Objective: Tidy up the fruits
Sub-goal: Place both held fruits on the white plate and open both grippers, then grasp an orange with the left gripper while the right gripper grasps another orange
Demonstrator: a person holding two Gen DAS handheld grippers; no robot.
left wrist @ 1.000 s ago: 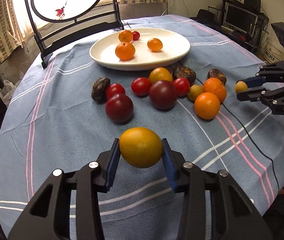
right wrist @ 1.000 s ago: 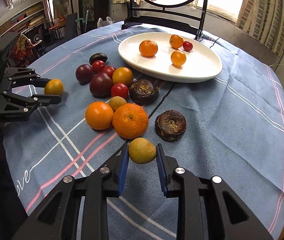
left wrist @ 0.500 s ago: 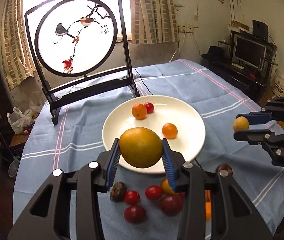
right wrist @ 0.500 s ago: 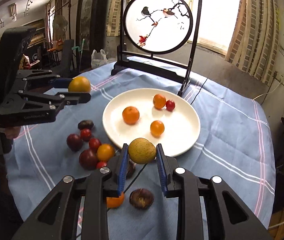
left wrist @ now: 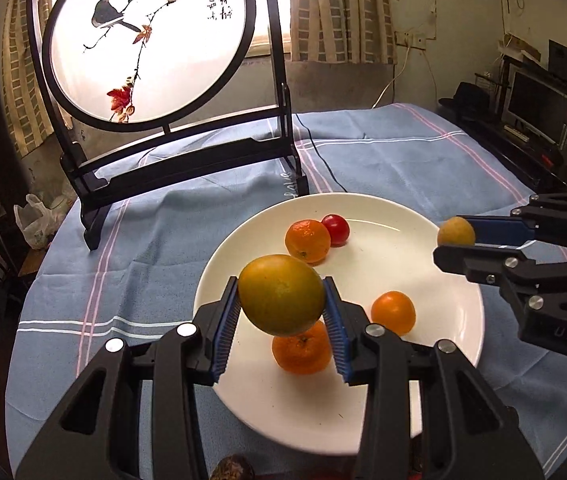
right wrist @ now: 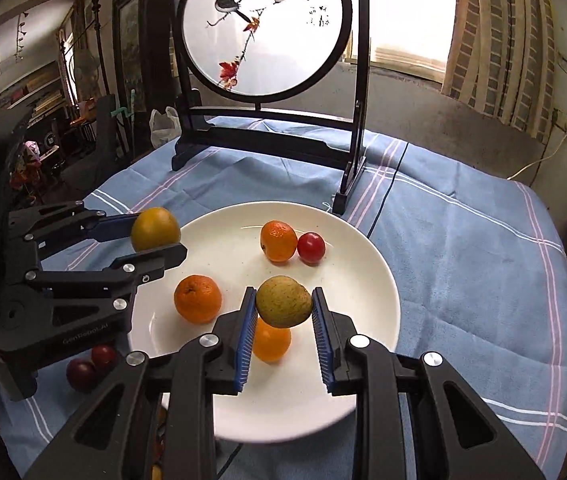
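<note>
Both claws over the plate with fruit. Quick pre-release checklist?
1. Left claw shut on the yellow-green orange: ok.
2. Right claw shut on the small yellow-green fruit: ok.
3. Both fruits above the white plate: ok.
4. Bare landing spot below each: not ok, a tangerine sits under the left fruit, another under the right.
5. Claws apart from each other: ok.
6. Height above plate: cannot tell.

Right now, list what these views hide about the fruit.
- Left wrist view: the left gripper and its yellow-green fruit cover part of an orange.
- Same view: the bottom edge crops a dark fruit.
- Right wrist view: the left gripper's body hides part of the red fruits beside the white plate.
</note>
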